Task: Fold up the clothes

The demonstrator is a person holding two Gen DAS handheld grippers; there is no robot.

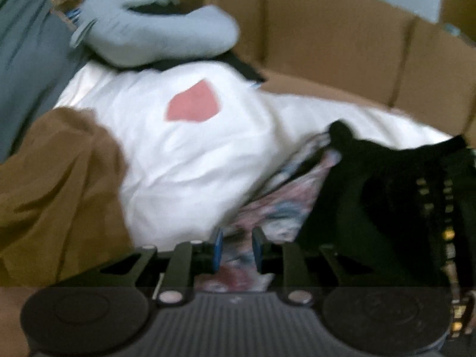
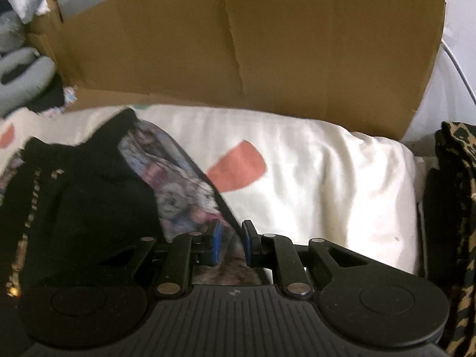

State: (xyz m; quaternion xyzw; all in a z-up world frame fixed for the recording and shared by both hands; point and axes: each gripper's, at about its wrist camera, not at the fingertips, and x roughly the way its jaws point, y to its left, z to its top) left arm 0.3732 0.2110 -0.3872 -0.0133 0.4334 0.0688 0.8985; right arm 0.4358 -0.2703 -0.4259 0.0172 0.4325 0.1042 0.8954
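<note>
A black garment [image 1: 372, 196] with a pink-and-blue picture print [image 1: 282, 208] and gold lettering lies crumpled on white bedding [image 1: 178, 148]. My left gripper [image 1: 238, 247] has its blue pads close together with the printed cloth between them. In the right wrist view the same black garment [image 2: 89, 196] spreads to the left, its print [image 2: 172, 184] running down into my right gripper [image 2: 231, 242]. That gripper's pads are pinched on the garment's edge. The view is blurred.
A brown garment [image 1: 59, 193] lies at the left. A grey-blue U-shaped pillow [image 1: 154, 38] rests behind the bedding. Cardboard sheets [image 2: 267, 44] stand along the back. A leopard-print cloth [image 2: 455, 208] sits at the right edge. The bedding [image 2: 327, 184] carries pink patches.
</note>
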